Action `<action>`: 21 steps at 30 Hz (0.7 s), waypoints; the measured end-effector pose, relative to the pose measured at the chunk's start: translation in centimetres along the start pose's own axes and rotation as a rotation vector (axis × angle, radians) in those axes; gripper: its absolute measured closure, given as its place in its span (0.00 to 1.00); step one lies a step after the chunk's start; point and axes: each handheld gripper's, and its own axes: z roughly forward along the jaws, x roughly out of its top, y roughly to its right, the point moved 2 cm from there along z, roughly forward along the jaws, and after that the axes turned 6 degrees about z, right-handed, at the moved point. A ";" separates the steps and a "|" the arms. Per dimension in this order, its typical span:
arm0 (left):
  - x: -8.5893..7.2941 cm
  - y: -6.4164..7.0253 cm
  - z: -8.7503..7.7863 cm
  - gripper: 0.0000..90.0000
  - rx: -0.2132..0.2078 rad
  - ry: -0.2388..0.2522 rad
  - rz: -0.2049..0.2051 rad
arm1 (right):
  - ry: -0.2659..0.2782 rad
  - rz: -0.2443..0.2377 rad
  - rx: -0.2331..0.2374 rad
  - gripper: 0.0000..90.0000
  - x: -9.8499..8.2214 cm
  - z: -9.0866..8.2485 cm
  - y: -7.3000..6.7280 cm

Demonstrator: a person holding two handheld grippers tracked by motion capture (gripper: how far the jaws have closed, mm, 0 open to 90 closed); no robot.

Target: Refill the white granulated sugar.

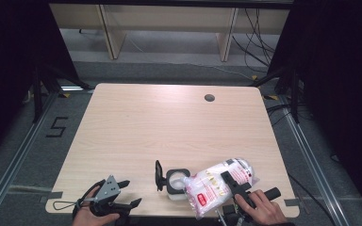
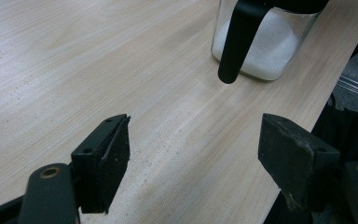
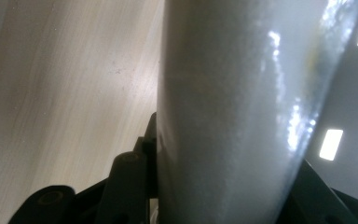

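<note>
A square glass jar (image 1: 176, 182) of white grains stands near the table's front edge, its black hinged lid (image 1: 159, 175) flipped open to the left. A clear plastic bag (image 1: 217, 186) of white grains with a red label lies tilted, its left end at the jar's mouth. My right gripper (image 1: 252, 186) is shut on the bag, one jaw across its top; up close the bag (image 3: 242, 93) sits between the jaws. My left gripper (image 1: 129, 193) stands open and empty left of the jar, low over the wood. In the left gripper view, that gripper (image 2: 196, 140) faces the jar (image 2: 261, 46).
The light wooden table (image 1: 169, 127) has a round cable hole (image 1: 209, 98) at the back right. Both hands rest at the front edge. Wooden shelving stands beyond the table, and a "5" mark (image 1: 56, 127) is on the floor at left.
</note>
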 end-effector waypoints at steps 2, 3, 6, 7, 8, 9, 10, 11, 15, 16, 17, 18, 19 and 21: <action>0.0 0.1 0.0 0.27 0.000 -0.001 -0.019 | -0.005 0.011 0.022 0.70 -0.1 0.0 -0.1; 0.0 0.1 0.0 0.27 0.000 -0.002 -0.019 | -0.002 0.013 0.023 0.70 -0.1 0.1 0.0; 0.0 0.1 0.0 0.27 0.000 0.000 -0.020 | -0.018 0.060 0.037 0.70 -0.2 0.2 -0.4; 0.0 0.1 0.0 0.27 -0.001 -0.001 -0.019 | -0.024 0.062 0.040 0.70 -0.2 0.2 -0.5; 0.0 0.1 0.0 0.27 0.000 -0.001 -0.012 | -0.017 0.058 0.028 0.70 -0.2 0.3 -0.6; 0.0 0.1 0.0 0.27 -0.001 -0.002 -0.013 | -0.016 0.057 0.030 0.70 -0.3 0.4 -0.7; 0.0 0.1 0.0 0.27 -0.001 -0.002 -0.013 | -0.015 0.060 0.037 0.70 -0.3 0.4 -0.7; 0.0 0.1 0.0 0.27 -0.001 -0.003 -0.012 | -0.029 0.064 0.046 0.70 -0.3 0.4 -0.7; 0.0 0.1 0.1 0.27 -0.001 -0.003 -0.015 | -0.043 0.061 0.051 0.70 -0.2 0.5 -0.7; 0.0 0.1 0.0 0.27 -0.001 -0.003 -0.014 | -0.041 0.061 0.053 0.70 -0.2 0.5 -0.7; 0.0 0.1 0.0 0.27 -0.001 -0.002 -0.014 | -0.043 0.062 0.054 0.70 -0.2 0.5 -0.7; 0.0 0.1 0.0 0.27 -0.001 -0.002 -0.014 | -0.049 0.064 0.058 0.70 -0.2 0.5 -0.7; 0.0 0.1 0.0 0.27 -0.001 -0.003 -0.013 | -0.047 0.058 0.057 0.70 -0.2 0.6 -0.7; 0.0 0.1 0.0 0.27 -0.001 -0.003 -0.018 | -0.007 0.061 0.039 0.71 -0.3 0.9 -0.7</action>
